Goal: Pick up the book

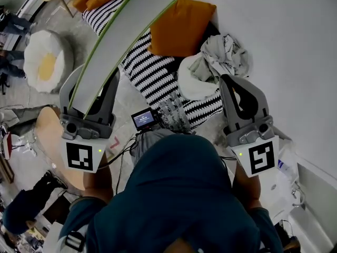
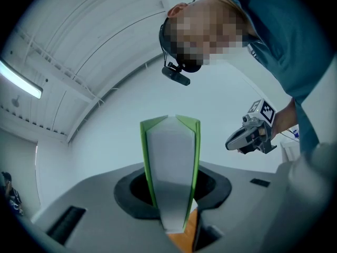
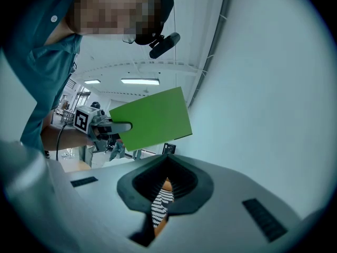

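Note:
The book [image 1: 138, 40] has green covers and a pale page edge. In the head view it runs as a long band from my left gripper [image 1: 93, 86] up to the top middle. That gripper is shut on the book's lower end. In the left gripper view the book [image 2: 171, 165] stands upright between the jaws of the left gripper [image 2: 172, 199]. The right gripper view shows its flat green cover [image 3: 154, 118] held up at the left. My right gripper [image 1: 230, 86] hangs at the right, apart from the book. Its jaws [image 3: 166, 165] meet at the tips with nothing between them.
Below lie a black-and-white striped cover [image 1: 158, 75], an orange cushion [image 1: 181, 28] and crumpled grey cloth [image 1: 224, 54]. A white wall [image 1: 284, 36] fills the right side. A white and yellow beanbag [image 1: 47, 59] and a round wooden table [image 1: 48, 136] stand at the left. A small screen [image 1: 144, 119] sits near my chest.

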Available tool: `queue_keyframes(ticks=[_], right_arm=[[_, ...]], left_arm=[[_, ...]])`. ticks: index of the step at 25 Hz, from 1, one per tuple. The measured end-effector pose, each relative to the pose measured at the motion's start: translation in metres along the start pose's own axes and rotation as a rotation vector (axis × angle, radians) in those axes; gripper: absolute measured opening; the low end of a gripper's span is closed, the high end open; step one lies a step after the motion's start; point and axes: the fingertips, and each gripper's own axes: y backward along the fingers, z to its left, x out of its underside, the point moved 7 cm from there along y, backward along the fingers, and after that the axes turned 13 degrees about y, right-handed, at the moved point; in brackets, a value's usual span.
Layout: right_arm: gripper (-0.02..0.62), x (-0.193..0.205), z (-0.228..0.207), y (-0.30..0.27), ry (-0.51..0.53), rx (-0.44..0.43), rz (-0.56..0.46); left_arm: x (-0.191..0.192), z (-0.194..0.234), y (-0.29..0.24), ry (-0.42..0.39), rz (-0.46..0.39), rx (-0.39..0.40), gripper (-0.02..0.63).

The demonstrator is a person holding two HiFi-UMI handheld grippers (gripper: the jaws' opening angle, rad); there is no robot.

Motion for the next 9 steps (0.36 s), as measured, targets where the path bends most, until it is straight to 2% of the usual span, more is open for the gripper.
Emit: queue_keyframes(ticks=[9], right_arm=[[0.012,-0.008,0.016,0.007,0.004,-0.003,0.007]], left_arm=[[-0.001,0.001,0.018,0.025,0.000,-0.009,0.136]])
